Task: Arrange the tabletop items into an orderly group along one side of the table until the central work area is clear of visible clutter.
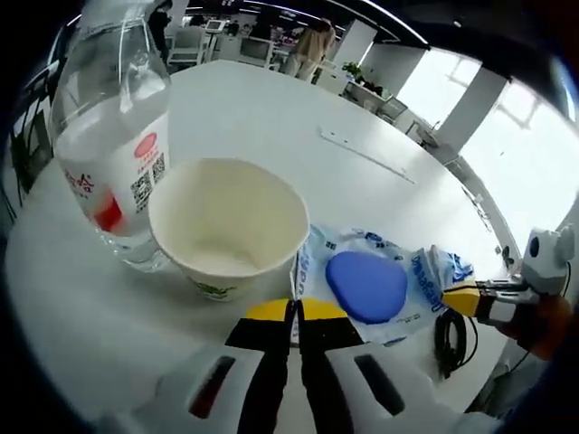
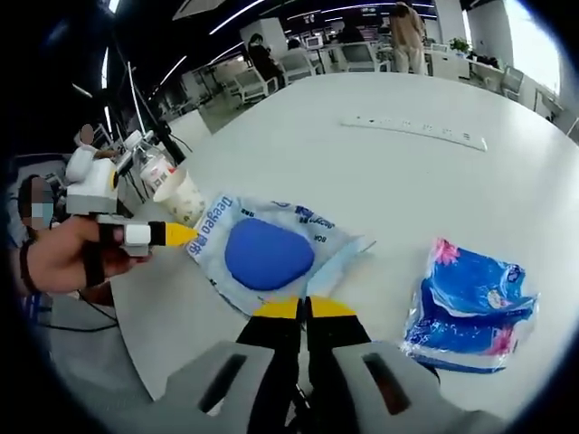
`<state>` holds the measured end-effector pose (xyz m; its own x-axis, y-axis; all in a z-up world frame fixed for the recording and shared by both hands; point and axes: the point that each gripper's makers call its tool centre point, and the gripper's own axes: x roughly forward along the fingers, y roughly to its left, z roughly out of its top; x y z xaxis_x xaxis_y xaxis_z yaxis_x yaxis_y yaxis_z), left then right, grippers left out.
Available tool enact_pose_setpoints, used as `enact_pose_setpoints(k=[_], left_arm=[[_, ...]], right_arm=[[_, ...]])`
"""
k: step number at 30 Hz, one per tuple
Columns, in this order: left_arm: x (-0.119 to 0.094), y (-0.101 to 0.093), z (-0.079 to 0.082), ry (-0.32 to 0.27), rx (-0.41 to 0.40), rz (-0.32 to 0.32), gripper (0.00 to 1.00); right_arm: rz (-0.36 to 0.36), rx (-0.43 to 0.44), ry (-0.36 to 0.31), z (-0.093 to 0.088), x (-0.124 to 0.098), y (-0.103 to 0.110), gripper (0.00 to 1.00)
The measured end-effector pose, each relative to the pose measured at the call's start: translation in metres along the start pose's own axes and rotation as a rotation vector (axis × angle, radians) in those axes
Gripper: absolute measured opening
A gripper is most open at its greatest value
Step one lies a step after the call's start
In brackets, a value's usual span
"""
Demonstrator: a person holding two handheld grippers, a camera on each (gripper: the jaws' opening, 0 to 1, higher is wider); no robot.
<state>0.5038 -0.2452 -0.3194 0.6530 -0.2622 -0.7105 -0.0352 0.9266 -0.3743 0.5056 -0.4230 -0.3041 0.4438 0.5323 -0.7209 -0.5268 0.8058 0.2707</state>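
The wet-wipes pack (image 1: 375, 280) with the blue lid is gripped at opposite edges by the closed jaws of the left gripper (image 1: 296, 312) and right gripper (image 2: 303, 309). Beside the pack, a paper cup (image 1: 228, 224) is seen, touching a water bottle (image 1: 113, 136); a blue tissue packet (image 2: 470, 307) lies apart.

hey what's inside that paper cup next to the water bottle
The paper cup looks empty: the left gripper view shows its bare cream inner wall and bottom. The near rim hides a strip of the inside wall closest to the camera. The water bottle stands just behind it.
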Motion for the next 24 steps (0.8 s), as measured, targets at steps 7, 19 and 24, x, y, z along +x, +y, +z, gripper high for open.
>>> enact_pose_setpoints(k=[7, 19, 24], left_arm=[[-0.001, 0.005, -0.002, 0.009, 0.008, 0.008, 0.02], [-0.01, 0.016, -0.004, 0.015, 0.044, 0.029, 0.08], [-0.016, 0.019, -0.004, 0.007, 0.048, 0.032, 0.09]], right_arm=[[-0.018, 0.007, 0.01, -0.005, 0.0, -0.005, 0.0], [-0.033, -0.002, 0.01, -0.011, -0.004, -0.006, 0.03], [-0.041, 0.007, 0.007, -0.011, -0.005, -0.007, 0.03]])
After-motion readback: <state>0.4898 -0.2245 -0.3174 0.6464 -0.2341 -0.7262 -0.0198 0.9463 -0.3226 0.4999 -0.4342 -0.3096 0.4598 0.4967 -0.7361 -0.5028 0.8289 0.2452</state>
